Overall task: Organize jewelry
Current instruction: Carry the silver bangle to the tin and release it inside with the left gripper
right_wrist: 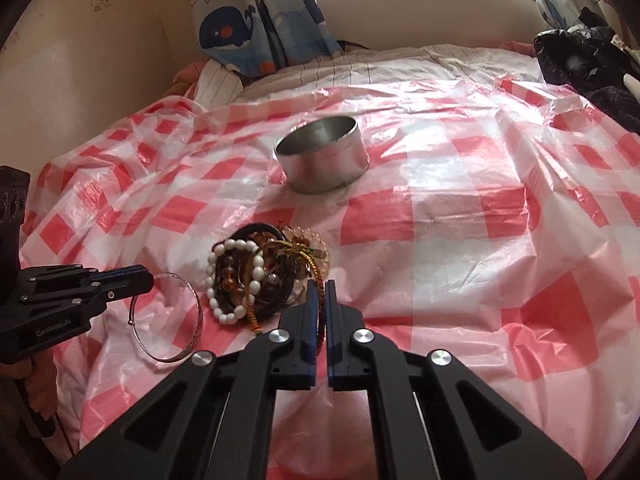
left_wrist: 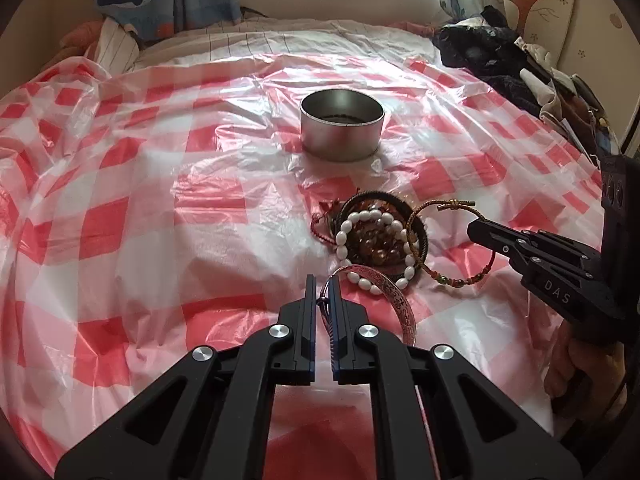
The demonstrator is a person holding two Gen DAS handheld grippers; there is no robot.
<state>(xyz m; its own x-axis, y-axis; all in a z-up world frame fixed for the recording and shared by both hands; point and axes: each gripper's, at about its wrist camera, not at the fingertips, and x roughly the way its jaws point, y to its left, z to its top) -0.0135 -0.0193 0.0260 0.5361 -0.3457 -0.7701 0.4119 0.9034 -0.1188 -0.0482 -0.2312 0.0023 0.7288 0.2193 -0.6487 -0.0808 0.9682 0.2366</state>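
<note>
The left gripper (left_wrist: 323,282) was matte black, with two flat narrow fingers edged in dark blue and angular linkage arms cut with triangular openings. Four round silver screw heads sat across its linkage behind the fingers. The right gripper (right_wrist: 319,286) matched it in build, colour and silver screws. Seen from the left wrist, its side bore the pale letters "DAS"; the left's side carried small pale lettering, too blurred to read surely.

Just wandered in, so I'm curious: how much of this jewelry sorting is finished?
Hardly any. The round metal tin holds no jewelry that I can see. In hand: the left hand-held gripper pinches the silver bangle, and the right hand-held gripper pinches the braided cord bracelet. Left: the white bead bracelet and the tangled pile beneath it.
</note>
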